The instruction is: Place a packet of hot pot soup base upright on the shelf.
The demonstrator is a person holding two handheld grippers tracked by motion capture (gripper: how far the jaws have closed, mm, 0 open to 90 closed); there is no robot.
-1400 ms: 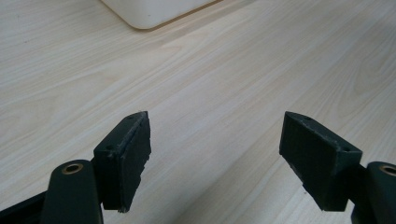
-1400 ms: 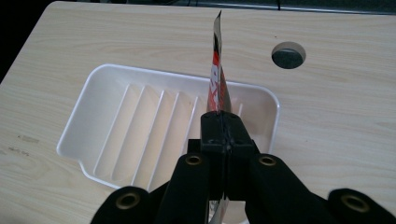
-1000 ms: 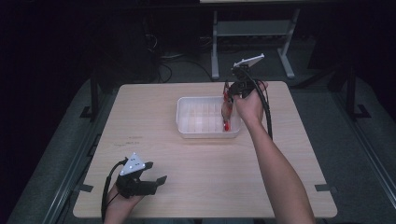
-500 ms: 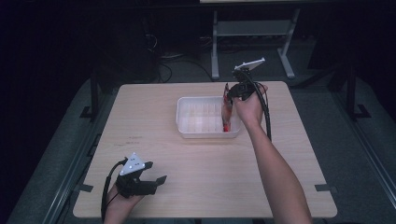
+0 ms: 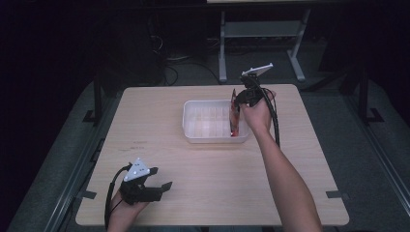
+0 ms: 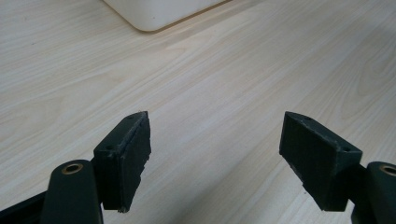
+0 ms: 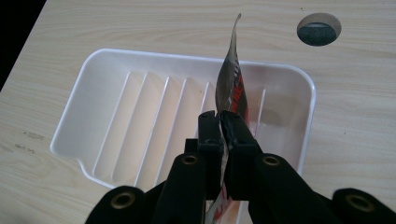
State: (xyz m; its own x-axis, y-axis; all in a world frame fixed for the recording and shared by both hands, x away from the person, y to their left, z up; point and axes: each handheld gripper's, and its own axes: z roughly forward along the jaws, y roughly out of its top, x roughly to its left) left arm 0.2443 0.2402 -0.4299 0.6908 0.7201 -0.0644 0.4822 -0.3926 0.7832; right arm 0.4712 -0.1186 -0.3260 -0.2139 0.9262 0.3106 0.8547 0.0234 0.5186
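Observation:
A white ribbed plastic tray [image 5: 203,136] sits on the far middle of the wooden table; its rim [image 7: 88,65] also fills much of the right gripper view. My right gripper [image 5: 240,103] is shut on a thin red and dark packet [image 5: 234,115], holding it edge-up over the tray's right end. In the right gripper view the packet [image 7: 232,79] rises from between the pressed jaws [image 7: 220,122]. My left gripper [image 5: 159,186] rests open near the table's front left corner, with bare wood between its pads [image 6: 126,149].
A round cable hole [image 7: 319,29] is cut in the table beyond the tray. A corner of the tray [image 6: 154,14] lies far ahead of the left gripper. A metal stand [image 5: 261,34] and cables [image 5: 174,63] are on the dark floor behind the table.
The right hand and the packet have shifted very slightly over the tray's right end. The left gripper has stayed where it was.

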